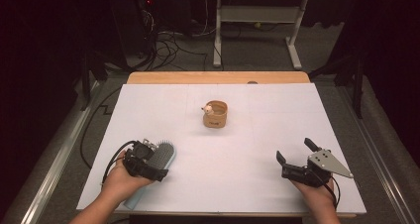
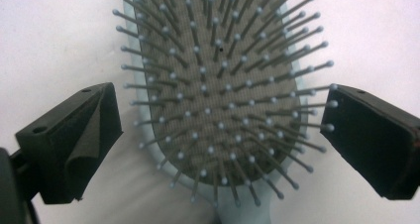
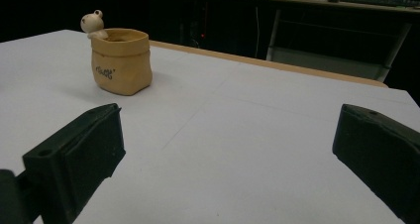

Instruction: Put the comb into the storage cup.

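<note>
A pale blue hairbrush (image 1: 161, 157) lies bristles-up on the white table cover at the front left. My left gripper (image 1: 148, 157) hovers over it, open, with one jaw on each side of the brush head (image 2: 223, 95); the jaws do not press on it. A tan pot (image 1: 215, 114) with a small bear figure on its rim stands mid-table, and it sits at the upper left (image 3: 120, 60) in the right gripper view. My right gripper (image 1: 296, 152) rests at the front right, open, with nothing between its jaws.
The white cover (image 1: 277, 115) spreads over a wooden table whose far edge (image 1: 218, 77) shows. Cables and a desk frame (image 1: 257, 30) lie on the floor beyond the table.
</note>
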The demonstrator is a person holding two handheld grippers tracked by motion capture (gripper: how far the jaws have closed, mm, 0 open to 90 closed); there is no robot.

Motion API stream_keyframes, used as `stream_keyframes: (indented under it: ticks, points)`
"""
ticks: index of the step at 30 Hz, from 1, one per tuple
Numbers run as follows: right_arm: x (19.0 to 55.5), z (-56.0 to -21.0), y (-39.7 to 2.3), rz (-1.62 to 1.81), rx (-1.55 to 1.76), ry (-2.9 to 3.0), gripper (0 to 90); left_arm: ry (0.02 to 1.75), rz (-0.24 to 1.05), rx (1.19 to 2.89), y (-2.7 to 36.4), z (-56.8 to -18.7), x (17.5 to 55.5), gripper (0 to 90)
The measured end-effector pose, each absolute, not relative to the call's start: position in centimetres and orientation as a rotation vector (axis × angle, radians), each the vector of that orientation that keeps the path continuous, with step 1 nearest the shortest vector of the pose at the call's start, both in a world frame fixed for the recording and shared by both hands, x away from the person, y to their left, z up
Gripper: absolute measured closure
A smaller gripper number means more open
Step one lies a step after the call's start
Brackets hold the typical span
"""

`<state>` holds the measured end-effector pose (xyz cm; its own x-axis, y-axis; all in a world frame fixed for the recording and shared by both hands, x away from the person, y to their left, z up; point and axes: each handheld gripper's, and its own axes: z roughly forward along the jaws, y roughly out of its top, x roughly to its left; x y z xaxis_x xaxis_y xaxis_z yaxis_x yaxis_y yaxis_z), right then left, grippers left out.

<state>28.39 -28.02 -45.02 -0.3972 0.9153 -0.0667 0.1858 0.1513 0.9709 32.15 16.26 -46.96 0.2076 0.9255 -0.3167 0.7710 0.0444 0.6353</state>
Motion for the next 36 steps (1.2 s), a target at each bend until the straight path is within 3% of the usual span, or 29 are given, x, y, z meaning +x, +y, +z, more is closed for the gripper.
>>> stream_keyframes:
  ticks: [10,36]
  points:
    - [28.4,-45.0,-28.0,1.296,1.064,1.717,0.1,1.6,0.316,1.762,15.6,-47.7,33.0,6.1]
    - [28.4,-45.1,-28.0,1.289,1.067,1.717,0.1,1.611,0.304,1.717,15.5,-48.4,33.2,0.4]
